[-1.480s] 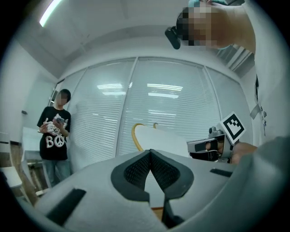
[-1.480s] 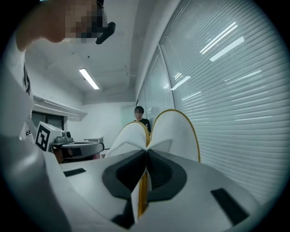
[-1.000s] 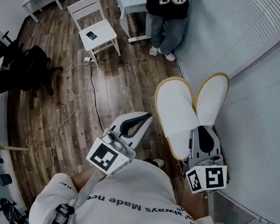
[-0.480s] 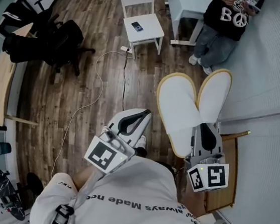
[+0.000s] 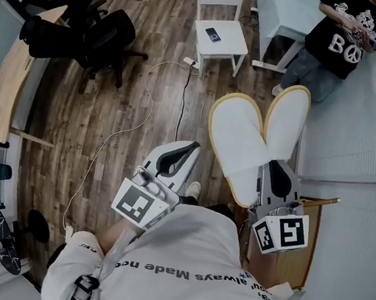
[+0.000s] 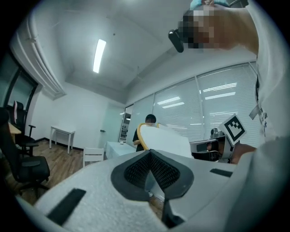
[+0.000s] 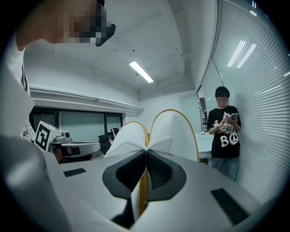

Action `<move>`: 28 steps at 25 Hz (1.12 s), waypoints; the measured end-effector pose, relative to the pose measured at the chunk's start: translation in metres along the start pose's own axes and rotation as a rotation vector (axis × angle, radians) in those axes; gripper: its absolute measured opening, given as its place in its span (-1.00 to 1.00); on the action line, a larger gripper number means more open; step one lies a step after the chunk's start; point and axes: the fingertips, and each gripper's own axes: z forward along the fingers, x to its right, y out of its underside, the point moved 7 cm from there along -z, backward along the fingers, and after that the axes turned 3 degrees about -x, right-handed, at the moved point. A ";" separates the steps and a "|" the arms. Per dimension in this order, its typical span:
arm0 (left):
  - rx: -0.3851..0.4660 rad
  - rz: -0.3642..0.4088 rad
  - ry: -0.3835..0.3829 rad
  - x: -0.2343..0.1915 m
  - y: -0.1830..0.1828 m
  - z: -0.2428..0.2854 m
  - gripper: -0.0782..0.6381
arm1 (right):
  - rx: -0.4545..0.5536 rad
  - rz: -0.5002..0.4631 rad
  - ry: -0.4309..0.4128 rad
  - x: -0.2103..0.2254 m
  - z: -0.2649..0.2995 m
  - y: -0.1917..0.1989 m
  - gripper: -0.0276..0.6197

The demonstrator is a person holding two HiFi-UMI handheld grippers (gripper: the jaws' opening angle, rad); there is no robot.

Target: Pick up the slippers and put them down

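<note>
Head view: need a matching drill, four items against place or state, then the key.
1. slippers
2. left gripper
3. phone
4. cable

A. on the seat of the white chair
B. trailing across the wood floor
C. clamped in the right gripper
D. shut, nothing between its jaws

Pairs: 1-C, 2-D, 3-A, 4-B

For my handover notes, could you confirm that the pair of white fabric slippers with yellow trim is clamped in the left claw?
Not quite: the pair of white fabric slippers with yellow trim is clamped in the right claw, as the right gripper view shows; the left claw is shut on nothing.
</note>
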 end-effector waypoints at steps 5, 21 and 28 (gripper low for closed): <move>0.022 0.008 -0.022 0.003 -0.002 0.005 -0.75 | -0.002 0.005 -0.012 0.008 0.002 0.000 -0.86; 0.009 -0.010 0.016 0.057 -0.009 0.081 -0.75 | -0.036 0.014 0.014 0.085 -0.029 -0.004 -0.85; -0.041 -0.038 0.020 0.059 0.012 0.096 -0.75 | -0.101 0.041 0.003 0.102 -0.022 0.019 -0.86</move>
